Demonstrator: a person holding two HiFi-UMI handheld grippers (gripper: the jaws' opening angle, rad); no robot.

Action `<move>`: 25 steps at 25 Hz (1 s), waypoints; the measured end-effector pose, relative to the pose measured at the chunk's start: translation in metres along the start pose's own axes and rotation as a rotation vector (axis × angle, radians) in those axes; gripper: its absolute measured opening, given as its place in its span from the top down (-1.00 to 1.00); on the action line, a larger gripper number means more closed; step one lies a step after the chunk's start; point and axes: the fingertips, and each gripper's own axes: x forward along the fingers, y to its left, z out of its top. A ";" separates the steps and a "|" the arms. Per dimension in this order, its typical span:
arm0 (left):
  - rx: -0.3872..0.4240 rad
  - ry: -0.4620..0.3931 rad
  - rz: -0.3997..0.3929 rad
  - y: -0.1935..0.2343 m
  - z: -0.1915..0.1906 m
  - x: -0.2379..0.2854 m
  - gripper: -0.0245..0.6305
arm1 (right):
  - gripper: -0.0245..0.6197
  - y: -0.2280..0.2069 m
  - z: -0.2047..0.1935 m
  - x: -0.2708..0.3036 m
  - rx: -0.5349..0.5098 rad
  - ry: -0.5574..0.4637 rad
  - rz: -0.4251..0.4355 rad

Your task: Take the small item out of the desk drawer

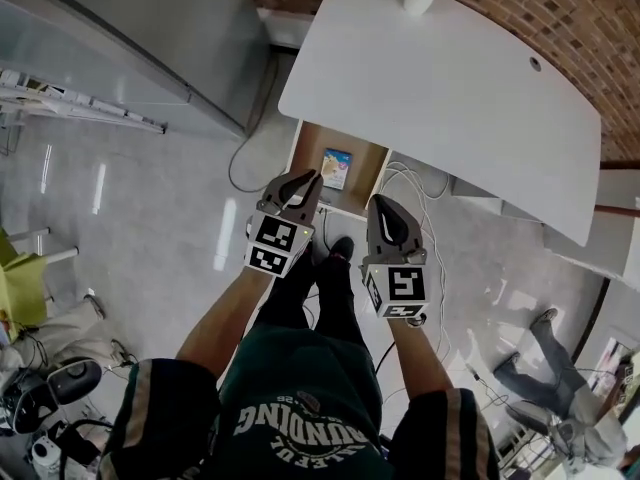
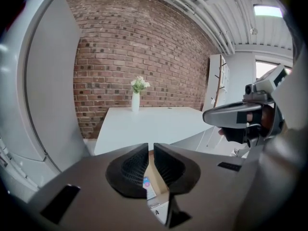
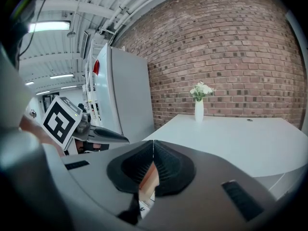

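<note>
The left hand-held gripper (image 1: 308,180) and right hand-held gripper (image 1: 379,204) are both pinched closed, empty. The small blue flat packet (image 1: 337,167) lies in the open wooden drawer (image 1: 306,148), whose back is hidden under the white table (image 1: 450,88). Print's too tiny to read.

White upside-down lettering, seemingly "RUNNING", across the person's dark green shirt (image 1: 300,423); smaller print illegible

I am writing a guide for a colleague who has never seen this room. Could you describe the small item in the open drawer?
Start at the white desk by the brick wall. Under it a drawer with a bare wooden inside stands open. The small item lies flat in it: a mostly blue, colourful packet, the only thing seen on the wood.
</note>
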 end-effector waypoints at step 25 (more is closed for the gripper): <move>-0.172 0.169 0.080 0.013 -0.104 0.100 -0.01 | 0.85 -0.039 -0.084 0.030 0.036 0.124 -0.017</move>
